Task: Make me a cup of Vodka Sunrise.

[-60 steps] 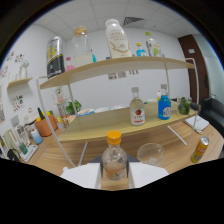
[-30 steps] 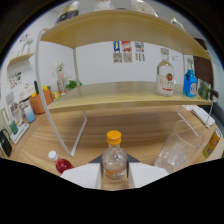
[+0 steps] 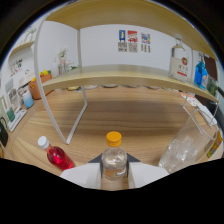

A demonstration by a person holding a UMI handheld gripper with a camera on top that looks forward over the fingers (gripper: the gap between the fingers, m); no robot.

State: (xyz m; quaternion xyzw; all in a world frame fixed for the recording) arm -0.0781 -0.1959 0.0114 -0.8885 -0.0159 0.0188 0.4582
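Observation:
My gripper (image 3: 114, 170) is shut on a small clear bottle with an orange cap (image 3: 114, 155), held upright between the two white fingers (image 3: 82, 175). A clear drinking glass (image 3: 181, 147) stands on the wooden table just ahead and to the right of the fingers. To the left of the fingers lies a small bottle of red liquid with a white cap (image 3: 56, 155), tilted on the table. On the lower shelf far right stand a clear bottle with a red label (image 3: 179, 62) and a blue bottle (image 3: 201, 74).
A two-tier wooden shelf on white legs (image 3: 82, 107) spans the table ahead, its lower board (image 3: 120, 80) at mid height. Jars and containers (image 3: 35, 89) crowd a side rack at the left. A yellow can (image 3: 217, 145) sits beyond the glass.
The gripper with the orange-capped bottle has moved forward and lower toward the table under the shelf. The glass and the red bottle now appear closer, beside the fingers.

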